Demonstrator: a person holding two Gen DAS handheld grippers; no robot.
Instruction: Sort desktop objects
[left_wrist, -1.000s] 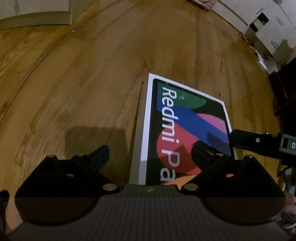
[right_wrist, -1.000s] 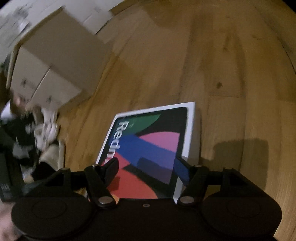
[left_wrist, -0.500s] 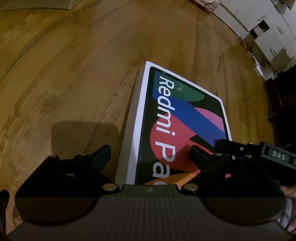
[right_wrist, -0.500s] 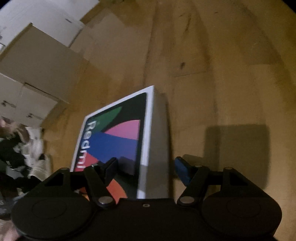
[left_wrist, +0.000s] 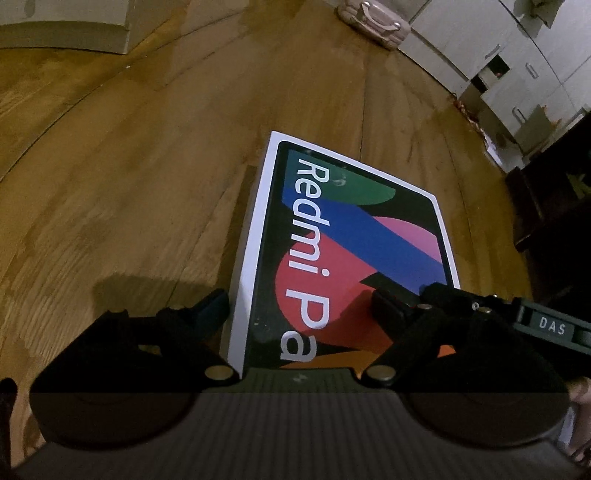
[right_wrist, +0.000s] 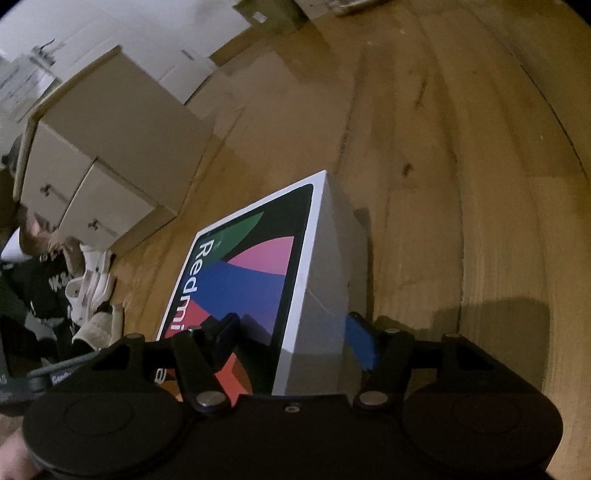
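Observation:
A white Redmi Pad box (left_wrist: 343, 240) with a colourful printed lid lies on the wooden surface. My left gripper (left_wrist: 299, 314) is open and straddles the box's near left edge, one finger beside it, the other over the lid. My right gripper (right_wrist: 291, 336) is open and straddles the box's (right_wrist: 258, 273) right edge: the left finger is over the lid, the blue-padded right fingertip (right_wrist: 360, 343) stands beside the grey side wall. The box looks tilted up on that side. The right gripper also shows in the left wrist view (left_wrist: 480, 314).
Wooden planks (left_wrist: 147, 184) spread all around. A beige drawer cabinet (right_wrist: 103, 147) stands at the left in the right wrist view, with shoes and dark clothes (right_wrist: 74, 288) below it. White cabinets (left_wrist: 517, 66) and a pink bag (left_wrist: 373, 18) lie far off.
Both grippers have closed in on the box from its two sides. The right gripper has swung over the right edge and the box side wall now shows, as if that edge is raised.

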